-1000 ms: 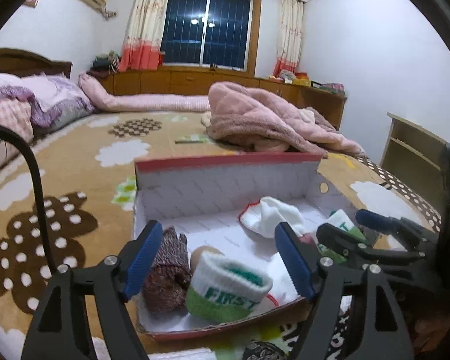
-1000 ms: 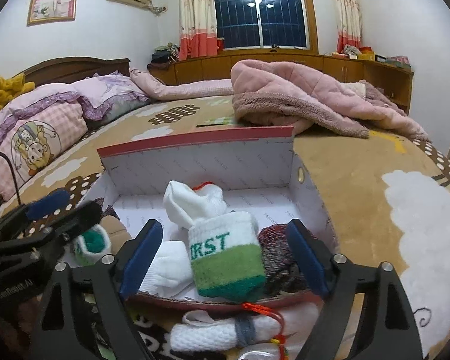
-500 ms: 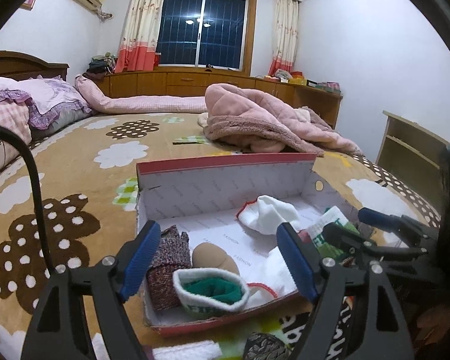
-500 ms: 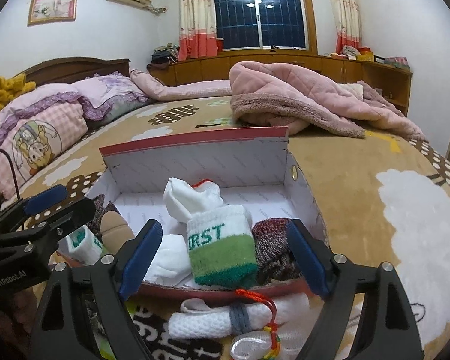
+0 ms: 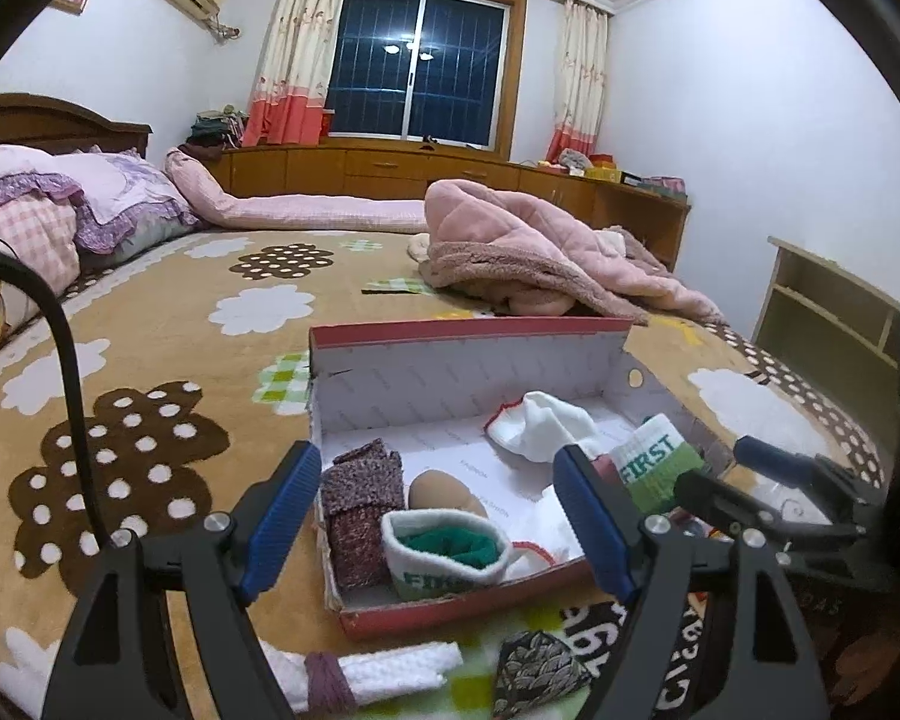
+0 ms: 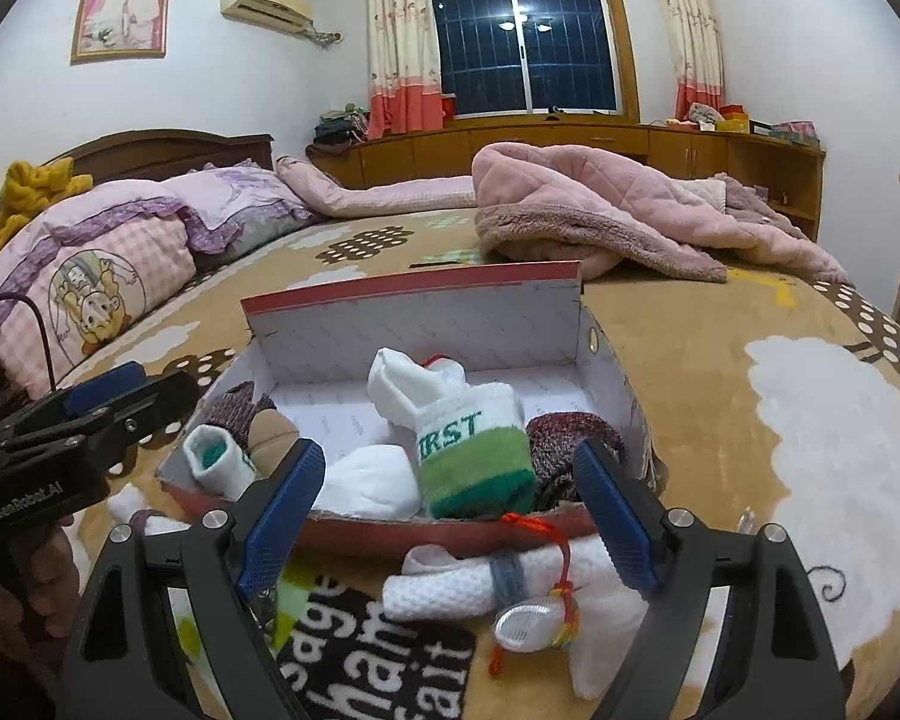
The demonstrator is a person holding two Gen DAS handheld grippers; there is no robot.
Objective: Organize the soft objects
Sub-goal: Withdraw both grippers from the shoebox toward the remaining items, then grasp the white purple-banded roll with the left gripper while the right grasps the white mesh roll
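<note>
A red-rimmed cardboard box [image 5: 468,372] [image 6: 414,324] sits on the bed. Inside lie a white-and-green "FIRST" wristband [image 5: 444,552] [image 6: 216,459] at the front left, a second one [image 6: 474,456] [image 5: 657,468] at the right, maroon knit pieces [image 5: 360,504], a tan roll [image 5: 441,489] and white socks [image 5: 546,423]. My left gripper [image 5: 438,528] is open and empty, just in front of the box. My right gripper [image 6: 450,516] is open and empty before the box's front edge. Outside the box lie a rolled white cloth [image 5: 378,669] and another with a red tassel [image 6: 498,582].
A pink quilted blanket [image 5: 546,252] is heaped behind the box. Pillows [image 6: 108,252] lie at the left by the headboard. A dark patterned pouch [image 5: 537,669] and a black lettered mat [image 6: 366,648] lie near the box front. A wooden shelf [image 5: 834,312] stands at the right.
The left wristband was let go and now rests in the box's front left corner. Both grippers have drawn back from the box.
</note>
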